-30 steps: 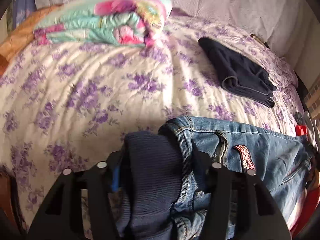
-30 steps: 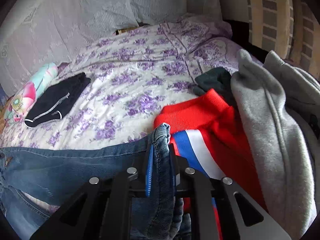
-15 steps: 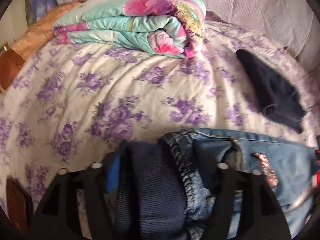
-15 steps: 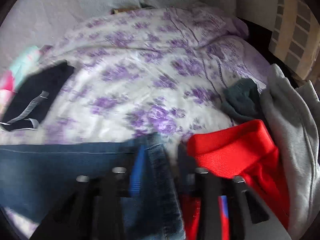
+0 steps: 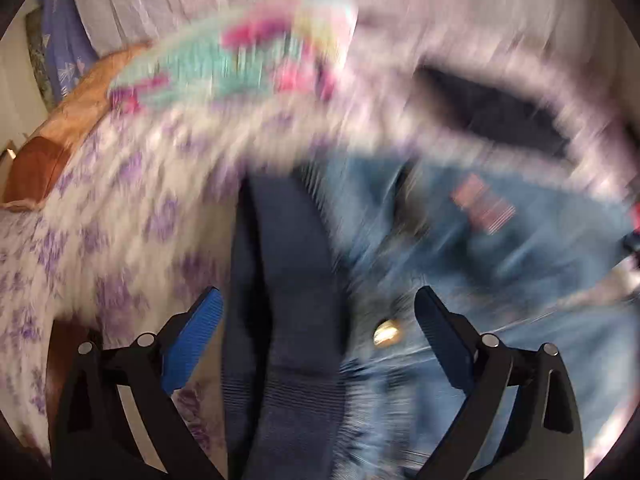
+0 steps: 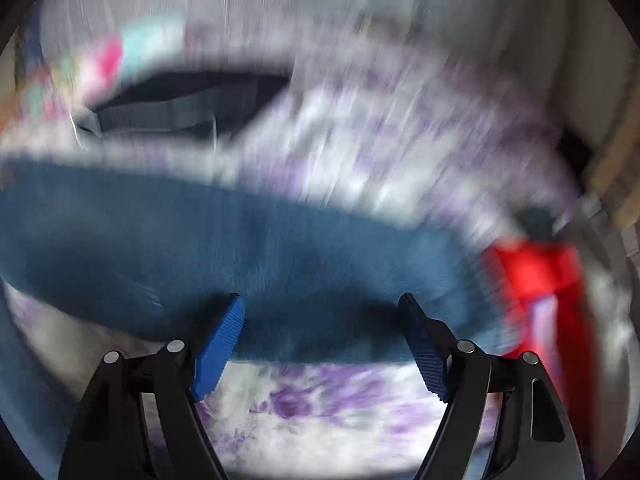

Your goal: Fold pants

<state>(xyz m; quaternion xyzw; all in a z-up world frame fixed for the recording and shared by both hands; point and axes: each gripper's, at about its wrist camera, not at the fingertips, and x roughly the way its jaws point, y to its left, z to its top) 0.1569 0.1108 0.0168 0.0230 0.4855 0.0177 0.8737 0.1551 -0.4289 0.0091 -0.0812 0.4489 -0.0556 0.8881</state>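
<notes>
Both views are heavily smeared by motion, so fine detail is lost. In the left wrist view the left gripper [image 5: 316,312] has its jaws opening, the blue pads [image 5: 192,344] spread wide and touching nothing; between them lies the waist end of the jeans [image 5: 460,248], with a brass button [image 5: 386,332] showing and a dark navy ribbed lining [image 5: 280,280] running up the middle. The jeans rest on the floral bedsheet [image 5: 132,200], with a red patch near the back pocket. Farther up the bed sit a folded bright quilt [image 5: 240,60] and a dark folded garment [image 5: 492,108]. In the right wrist view the right gripper [image 6: 320,320] is likewise opening, its pads clear of the cloth, and the leg end of the jeans [image 6: 240,248] stretches across the sheet just beyond the fingertips. A red garment [image 6: 536,276] lies beside the leg's end on the right, though whether they touch cannot be told.
</notes>
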